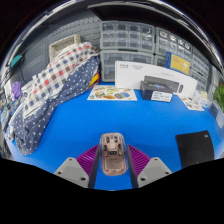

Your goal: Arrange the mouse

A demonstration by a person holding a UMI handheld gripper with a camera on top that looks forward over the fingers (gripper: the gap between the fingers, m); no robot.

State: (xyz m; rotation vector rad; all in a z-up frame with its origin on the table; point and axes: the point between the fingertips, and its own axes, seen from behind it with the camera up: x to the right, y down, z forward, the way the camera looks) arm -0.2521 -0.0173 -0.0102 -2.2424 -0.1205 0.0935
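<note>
The tongs (112, 165) are clamped on the mouse (112, 153), both purple pads (88, 157) pressing its sides just above the near part of the blue counter (120, 120); its long axis runs straight ahead along the fingers, with the narrower end pointing far. Far across the counter lie a leaflet (110, 93), a dark device (160, 95) and a white box (148, 76) whose printing is too small to read. A checked cloth (55, 85) lies at the left, a black pad (196, 146) at the near right.
</note>
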